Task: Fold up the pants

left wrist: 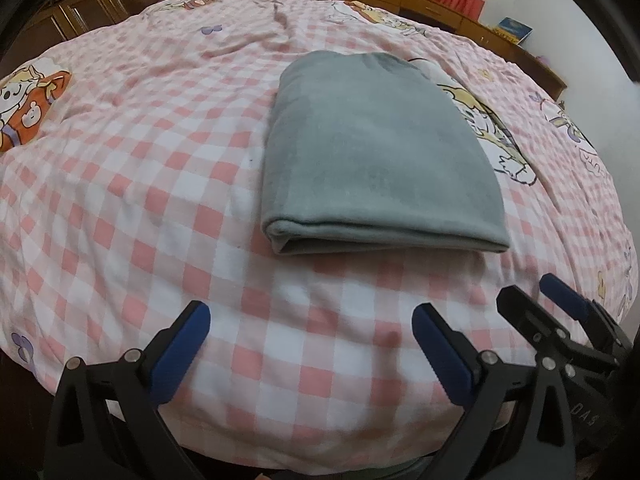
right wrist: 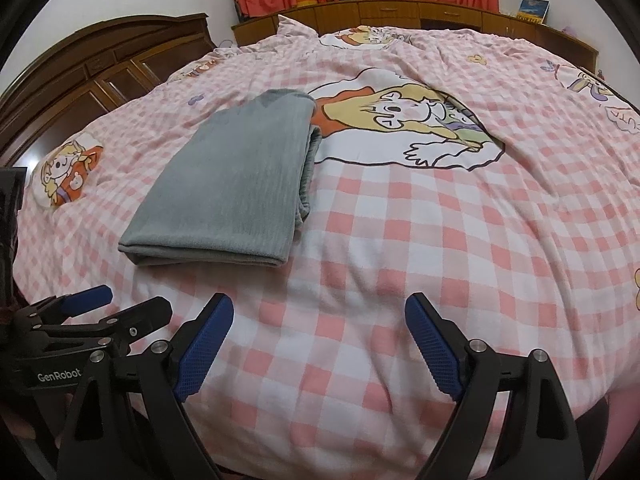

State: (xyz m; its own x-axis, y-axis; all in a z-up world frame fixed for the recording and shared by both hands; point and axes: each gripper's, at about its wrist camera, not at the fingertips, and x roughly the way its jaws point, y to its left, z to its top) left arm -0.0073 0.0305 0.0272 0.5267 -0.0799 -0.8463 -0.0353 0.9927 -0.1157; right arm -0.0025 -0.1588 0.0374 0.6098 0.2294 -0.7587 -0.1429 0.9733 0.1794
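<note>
Already your pants (left wrist: 372, 152) lie folded into a compact grey rectangle on the bed (left wrist: 140, 184), so the job looks close to finished, and most of the risk now comes from touching them again. In the left wrist view the bundle sits at about 12 o'clock ahead of your left gripper (left wrist: 310, 322), well apart from the fingertips; in the right wrist view it lies off toward 10 o'clock from your right gripper (right wrist: 320, 312). Both grippers are spread wide, holding nothing, and hover over the checked duvet at the near edge of the bed, just beside each other. The near fold edge facing you is thick and rounded, with layers visible at its left corner, and the side toward 3 o'clock in the right view shows loose stacked layers rather than a clean crease. If you press or nudge that side, I'd expect the top layers to slide and fan out, since the fabric looks soft and the duvet under it is puffy and uneven. If you reach in for a final smoothing pass, a fingertip could catch only the upper layer and peel the fold open. Dragging the bundle across the rumpled cover could also bunch it. With your grippers this near each other, mind they don't knock together as you pull back.
</note>
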